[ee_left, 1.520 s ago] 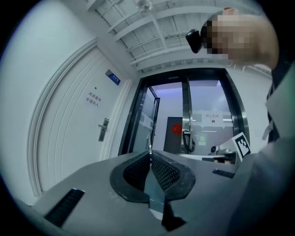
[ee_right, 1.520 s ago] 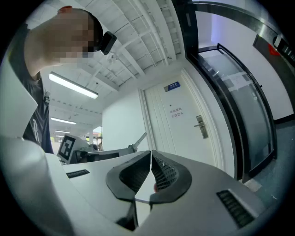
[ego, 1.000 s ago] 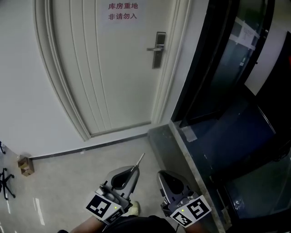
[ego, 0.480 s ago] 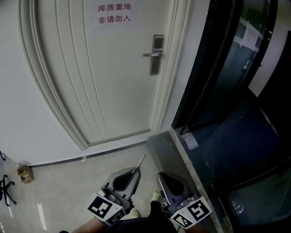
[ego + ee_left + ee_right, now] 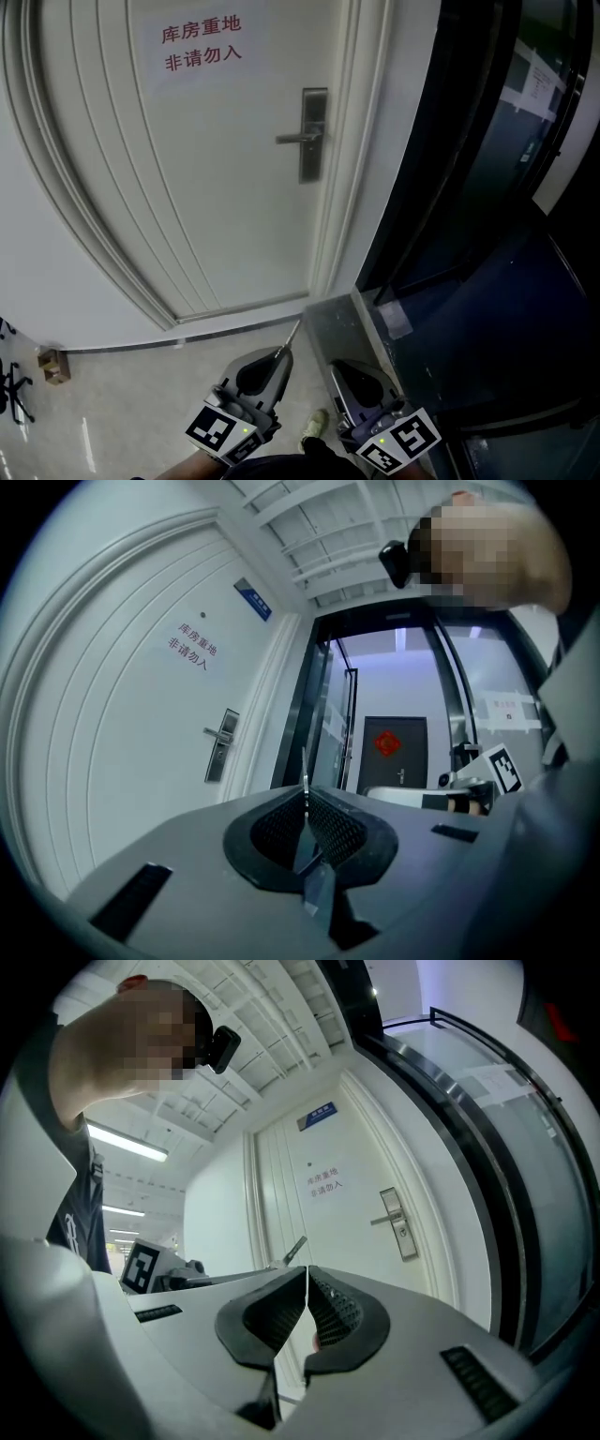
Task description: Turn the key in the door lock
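**Key and lock.** The key (image 5: 304,778) is pinched edge-on between the closed jaws of the left gripper (image 5: 305,803). Its thin metal blade sticks out past the jaw tips, pointing forward and up toward the door (image 5: 216,169). In the head view the key (image 5: 292,334) shows as a slim sliver beyond the left gripper (image 5: 280,351). The lock plate (image 5: 312,134) with its lever handle (image 5: 295,139) lies well ahead of both grippers and far above them, near the door's right edge. The key is well apart from it. No keyhole can be made out at this range.

**Grippers.** Both are held low and close to the person's body, side by side, with jaws aimed at the door's lower right corner. The right gripper (image 5: 306,1290) has its jaws pressed together with nothing between them. It sits just right of the left gripper, tips slightly farther back (image 5: 339,369). A marker cube (image 5: 217,431) faces the head camera on each.

**Surroundings.** A red sign (image 5: 202,44) is on the door, up and left of the lock plate. A dark glass partition (image 5: 487,187) stands right of the grippers, with a grey ledge (image 5: 342,314) at its base just ahead of the right gripper. A cardboard box (image 5: 53,339) lies on the floor far to the left, and a shoe (image 5: 314,427) shows between the grippers.
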The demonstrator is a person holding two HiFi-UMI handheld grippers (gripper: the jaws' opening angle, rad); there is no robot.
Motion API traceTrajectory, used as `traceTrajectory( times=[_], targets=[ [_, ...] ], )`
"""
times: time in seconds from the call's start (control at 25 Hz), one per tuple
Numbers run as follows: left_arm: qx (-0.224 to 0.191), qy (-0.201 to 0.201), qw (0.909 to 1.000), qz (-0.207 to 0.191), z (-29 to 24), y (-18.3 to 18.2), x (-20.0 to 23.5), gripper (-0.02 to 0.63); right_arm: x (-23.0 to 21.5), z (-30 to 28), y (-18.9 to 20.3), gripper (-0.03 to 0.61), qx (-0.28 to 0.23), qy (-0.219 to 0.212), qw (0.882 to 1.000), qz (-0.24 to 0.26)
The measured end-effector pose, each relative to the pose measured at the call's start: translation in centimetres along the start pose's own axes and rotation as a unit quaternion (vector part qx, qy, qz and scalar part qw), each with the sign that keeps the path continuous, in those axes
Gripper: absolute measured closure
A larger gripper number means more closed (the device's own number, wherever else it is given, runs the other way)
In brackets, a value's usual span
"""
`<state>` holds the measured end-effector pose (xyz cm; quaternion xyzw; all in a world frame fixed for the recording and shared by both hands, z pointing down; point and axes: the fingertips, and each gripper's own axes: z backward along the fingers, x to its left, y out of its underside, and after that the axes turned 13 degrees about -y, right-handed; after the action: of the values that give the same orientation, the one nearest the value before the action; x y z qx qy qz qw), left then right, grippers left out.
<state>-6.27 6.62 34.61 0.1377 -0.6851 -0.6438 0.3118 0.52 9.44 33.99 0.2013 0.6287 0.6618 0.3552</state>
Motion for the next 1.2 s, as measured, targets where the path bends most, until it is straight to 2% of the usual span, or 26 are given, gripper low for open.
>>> traceTrajectory(
  times=[0.36,0.56,0.76,1.2],
  targets=[
    [-0.023,-0.019,0.9995,0.012,-11.3,-1.0,-1.4,0.606,-10.9,1.0,-2.9,0.563,-0.007,-0.014,1.0,-0.002],
    [-0.017,-0.022,0.999,0.036,-15.6,-1.1,-1.1,0.606,-14.2,1.4,-4.4,0.563,-0.018,-0.018,1.0,0.0],
    [-0.02,-0.021,0.9956,0.089,-19.7,-2.0,0.5,0.606,-16.9,1.0,-4.6,0.563,-0.019,-0.014,1.0,-0.004],
    [-0.043,-0.027,0.9903,0.13,-29.8,-4.1,6.7,0.606,-23.0,-4.1,-5.3,0.563,-0.016,-0.009,1.0,-0.004]
  ],
)
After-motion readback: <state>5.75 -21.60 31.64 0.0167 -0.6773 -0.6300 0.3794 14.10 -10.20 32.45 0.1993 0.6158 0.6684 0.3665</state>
